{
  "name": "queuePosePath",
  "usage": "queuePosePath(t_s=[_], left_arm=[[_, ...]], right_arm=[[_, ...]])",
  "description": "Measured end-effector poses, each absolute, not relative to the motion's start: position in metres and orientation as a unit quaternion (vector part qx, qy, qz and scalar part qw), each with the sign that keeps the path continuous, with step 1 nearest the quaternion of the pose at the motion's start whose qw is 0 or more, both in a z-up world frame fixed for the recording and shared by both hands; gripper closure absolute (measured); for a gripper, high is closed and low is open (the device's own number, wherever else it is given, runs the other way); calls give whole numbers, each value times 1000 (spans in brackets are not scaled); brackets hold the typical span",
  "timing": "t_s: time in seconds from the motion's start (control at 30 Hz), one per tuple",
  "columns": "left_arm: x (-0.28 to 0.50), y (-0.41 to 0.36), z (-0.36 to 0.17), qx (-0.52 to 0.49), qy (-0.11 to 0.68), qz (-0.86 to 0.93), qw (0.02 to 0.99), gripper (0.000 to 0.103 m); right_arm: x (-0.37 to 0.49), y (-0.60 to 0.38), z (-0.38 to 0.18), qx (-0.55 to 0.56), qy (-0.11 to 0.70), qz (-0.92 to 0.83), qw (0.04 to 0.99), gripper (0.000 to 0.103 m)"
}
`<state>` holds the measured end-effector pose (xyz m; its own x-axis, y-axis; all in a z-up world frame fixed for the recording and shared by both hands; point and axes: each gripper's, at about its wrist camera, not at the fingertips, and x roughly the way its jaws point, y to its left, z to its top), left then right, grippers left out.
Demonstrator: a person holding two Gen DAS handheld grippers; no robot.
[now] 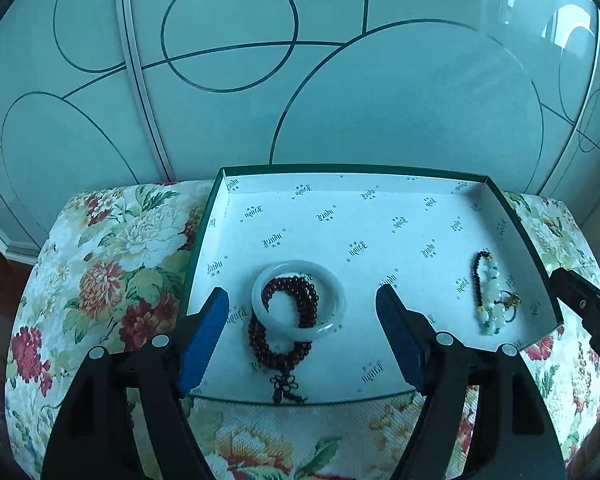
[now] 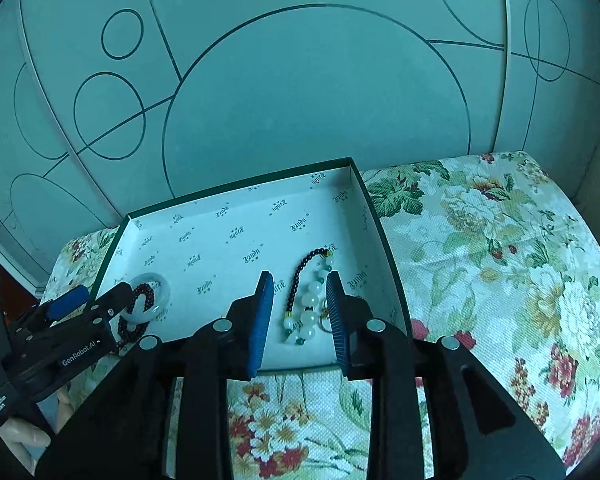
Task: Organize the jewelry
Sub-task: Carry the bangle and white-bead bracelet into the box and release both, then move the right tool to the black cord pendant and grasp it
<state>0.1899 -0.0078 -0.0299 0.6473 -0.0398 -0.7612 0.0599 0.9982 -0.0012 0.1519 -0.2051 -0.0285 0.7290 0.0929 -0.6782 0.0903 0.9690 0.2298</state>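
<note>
Two tongs are hovering released over the box (image 1: 512, 216): left tongs (image 1: 302, 334) around the white bangle (image 1: 298, 300) and dark beads (image 1: 280, 354), right tongs (image 2: 300, 316) around the pale bracelet (image 2: 310, 304).

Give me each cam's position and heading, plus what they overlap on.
Left wrist: sits behind the open left gripper, looking down and forward at the white jade-like bangle over dark red wooden beads; right gripper tip at right edge.
Right wrist: sits behind the right gripper, jaws apart around the white-and-black bead bracelet; left gripper and gloved hand at left.
Shared: green-rimmed white printed box, floral cloth.
</note>
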Motion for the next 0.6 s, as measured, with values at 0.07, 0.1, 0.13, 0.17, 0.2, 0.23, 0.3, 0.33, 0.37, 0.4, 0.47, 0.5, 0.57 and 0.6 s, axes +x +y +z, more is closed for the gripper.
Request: queuePosePath(t_s=[0.07, 0.1, 0.13, 0.17, 0.2, 0.23, 0.3, 0.33, 0.37, 0.4, 0.47, 0.5, 0.57, 0.6], left_arm=[[176, -3, -27, 9, 419, -29, 907, 28], [170, -1, -26, 8, 420, -29, 907, 28], [163, 2, -26, 6, 422, -28, 906, 28], [158, 5, -27, 4, 425, -28, 905, 28], [151, 8, -28, 1, 428, -27, 903, 28], [144, 11, -30, -2, 431, -24, 902, 28], [129, 18, -34, -7, 438, -19, 899, 28], [121, 21, -37, -10, 442, -15, 897, 28], [114, 23, -39, -14, 447, -12, 894, 28], [107, 24, -42, -17, 451, -10, 892, 28], [93, 27, -47, -21, 456, -7, 890, 28], [86, 28, -48, -21, 457, -5, 889, 28], [75, 28, -53, -19, 459, -3, 888, 28], [70, 28, -55, -18, 460, 0, 888, 28]], right_arm=[[137, -205, -27, 124, 368, 1, 921, 76], [130, -204, -27, 124, 369, 1, 921, 75], [123, -203, -28, 126, 371, 2, 920, 76], [115, -203, -30, 127, 374, 4, 919, 76], [108, -203, -31, 128, 376, 4, 918, 76], [100, -202, -33, 127, 379, 4, 917, 76], [86, -201, -38, 127, 387, 5, 913, 76], [80, -200, -41, 125, 390, 6, 912, 76], [73, -199, -44, 123, 393, 7, 911, 76], [67, -197, -48, 122, 397, 8, 910, 76], [55, -194, -55, 120, 407, 12, 906, 76], [50, -192, -59, 119, 411, 14, 904, 76], [41, -188, -66, 117, 420, 19, 900, 76], [38, -185, -70, 115, 425, 22, 898, 76]])
